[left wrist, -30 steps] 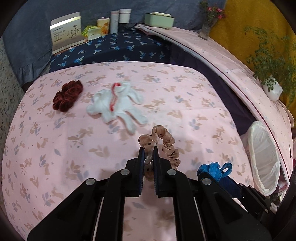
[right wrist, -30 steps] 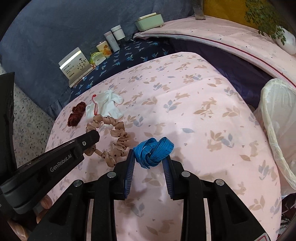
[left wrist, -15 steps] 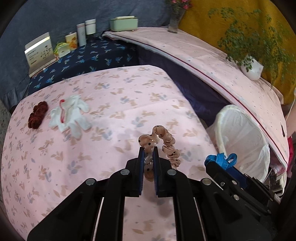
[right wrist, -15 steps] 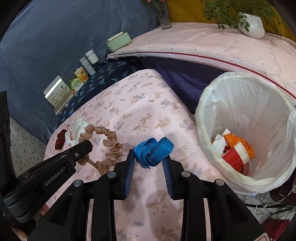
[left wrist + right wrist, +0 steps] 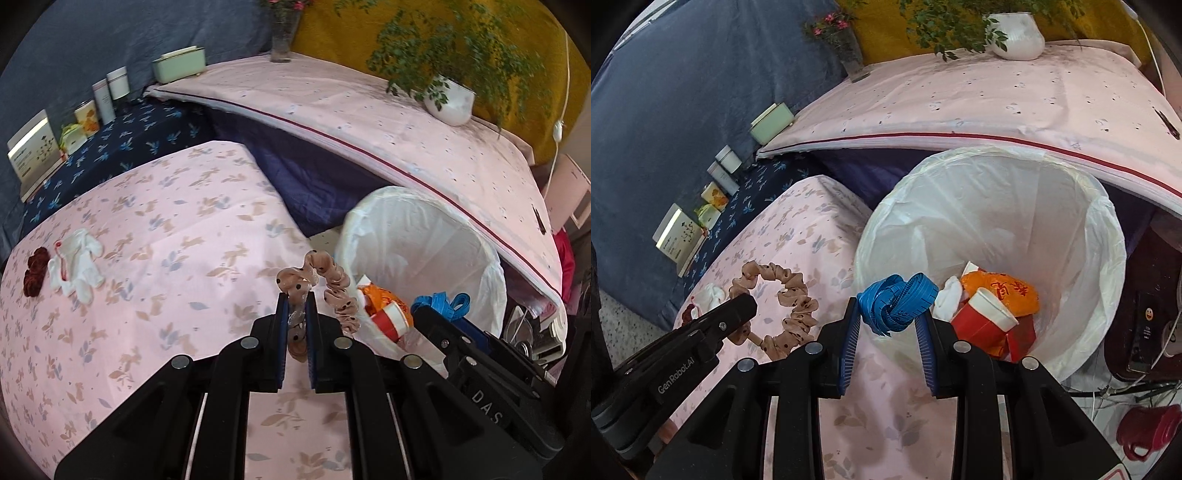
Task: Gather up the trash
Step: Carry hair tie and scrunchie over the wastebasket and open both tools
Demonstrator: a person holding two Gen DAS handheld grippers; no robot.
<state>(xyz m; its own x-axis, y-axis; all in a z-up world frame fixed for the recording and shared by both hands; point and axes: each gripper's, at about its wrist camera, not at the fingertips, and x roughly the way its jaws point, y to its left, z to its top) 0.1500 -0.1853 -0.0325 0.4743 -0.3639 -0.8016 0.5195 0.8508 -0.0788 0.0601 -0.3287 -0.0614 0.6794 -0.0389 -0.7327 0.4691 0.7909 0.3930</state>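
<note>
Left tongs [image 5: 295, 301] clamp the tan dotted scrunchie [image 5: 325, 284]; right tongs [image 5: 889, 321] grip the balled blue tape measure [image 5: 897, 301]. Both loads hang at the lined bin's near rim [image 5: 886, 206]. Next: carry past the rim, then release.

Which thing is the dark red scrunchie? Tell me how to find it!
Look at the pink flowery bedspread, at its far left edge. The dark red scrunchie lies there beside a white glove. It is a small, dark, crinkly ring, unlike the tan spotted scrunchie held in the left claw.
</note>
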